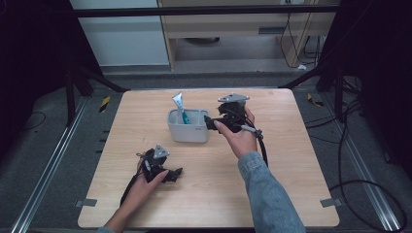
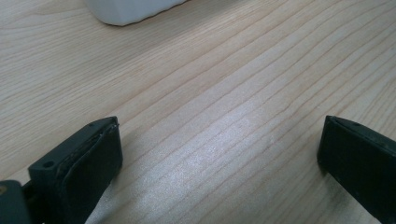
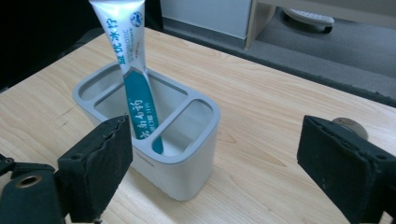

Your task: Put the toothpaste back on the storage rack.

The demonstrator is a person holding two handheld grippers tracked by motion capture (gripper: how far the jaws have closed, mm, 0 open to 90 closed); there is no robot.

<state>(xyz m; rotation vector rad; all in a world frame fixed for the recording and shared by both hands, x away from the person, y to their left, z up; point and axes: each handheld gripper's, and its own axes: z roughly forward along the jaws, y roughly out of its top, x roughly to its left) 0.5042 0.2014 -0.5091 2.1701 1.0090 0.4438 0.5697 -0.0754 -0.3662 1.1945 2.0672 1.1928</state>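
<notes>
We see the right hand (image 1: 241, 138) raised w/ its forearm angling in from bottom right, denim sleeve (image 1: 265, 194) pushed to the wrist. It holds the right gripper (image 1: 210, 122) just beside the holder's right end, tips pointing left at it. In the right gripper view its jaws stand wide apart, nothing btwn them.

The grey holder (image 3: 187, 175) sits mid-table, w/ compartments inside. A toothpaste tube (image 3: 128, 56) leans in the big compartment, tilted, flat end up above the rim.

The left hand (image 1: 145, 182) rests low on the table (image 1: 291, 160) near the front-left, well apart from the holder. The left gripper (image 1: 176, 173) points right; in its own view the jaws are spread over bare wood.
</notes>
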